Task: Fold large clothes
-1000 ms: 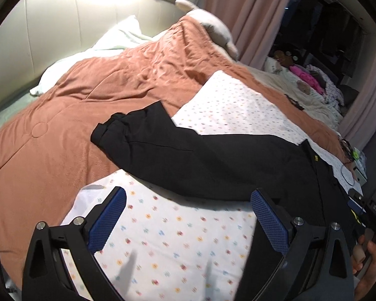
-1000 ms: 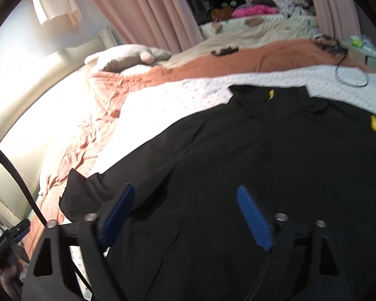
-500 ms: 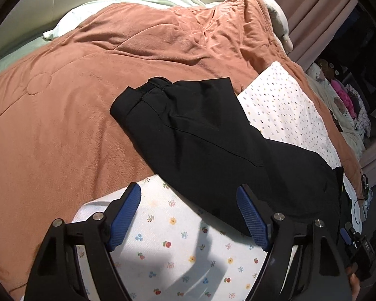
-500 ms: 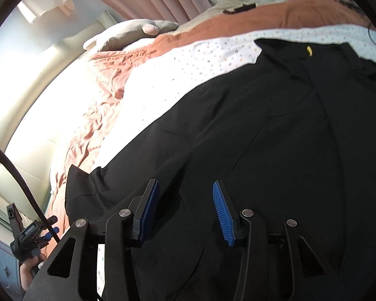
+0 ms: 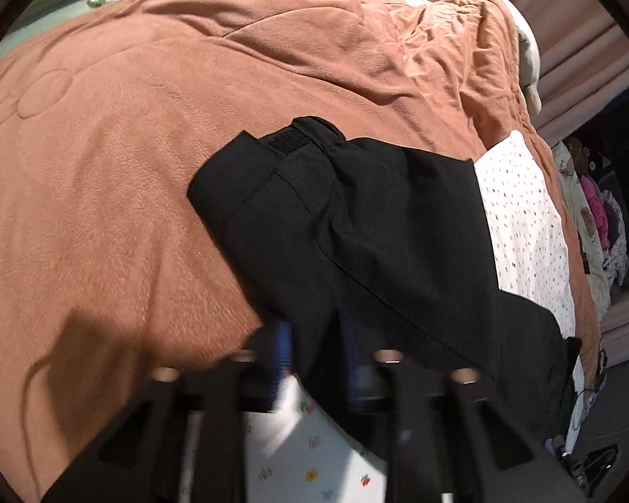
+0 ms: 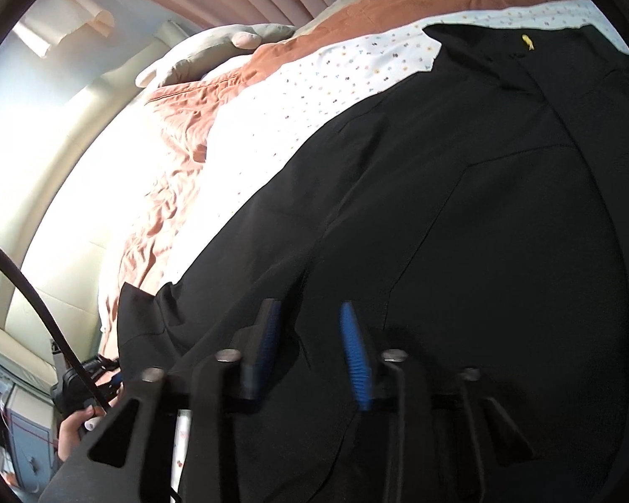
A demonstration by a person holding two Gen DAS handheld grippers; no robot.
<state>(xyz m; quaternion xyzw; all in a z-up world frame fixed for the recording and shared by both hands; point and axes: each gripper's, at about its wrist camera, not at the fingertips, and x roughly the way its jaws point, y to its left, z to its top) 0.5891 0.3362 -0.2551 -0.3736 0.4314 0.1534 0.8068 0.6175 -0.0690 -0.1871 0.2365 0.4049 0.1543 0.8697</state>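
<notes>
Two grippers are closing at once on the same black jacket, and that is the change that matters: a second ago both sets of jaws stood wide above the cloth, now they are narrowed to a slim gap with fabric in it. The jacket lies spread on a white floral sheet over a rust-brown quilt on the bed, collar toward the far side in the right wrist view, one sleeve stretched out sideways so that its cuff rests on the quilt.

The left gripper has dropped from a high view of the whole bed to the near edge of that sleeve. Its blue pads are blurred with motion, but black cloth sits between them; whether they already pinch it firmly I cannot tell. The right gripper has come down onto the jacket's body near where the sleeve joins, its jaws closing with a raised ridge of black fabric between the blue pads; the pads look close to the cloth but a sliver of gap shows, so the grip seems not quite set.

For the task, this reads as the start of the first fold: both hands are taking hold along the sleeve side, likely to carry the sleeve across the body. No fold is made yet; the jacket lies flat and open
</notes>
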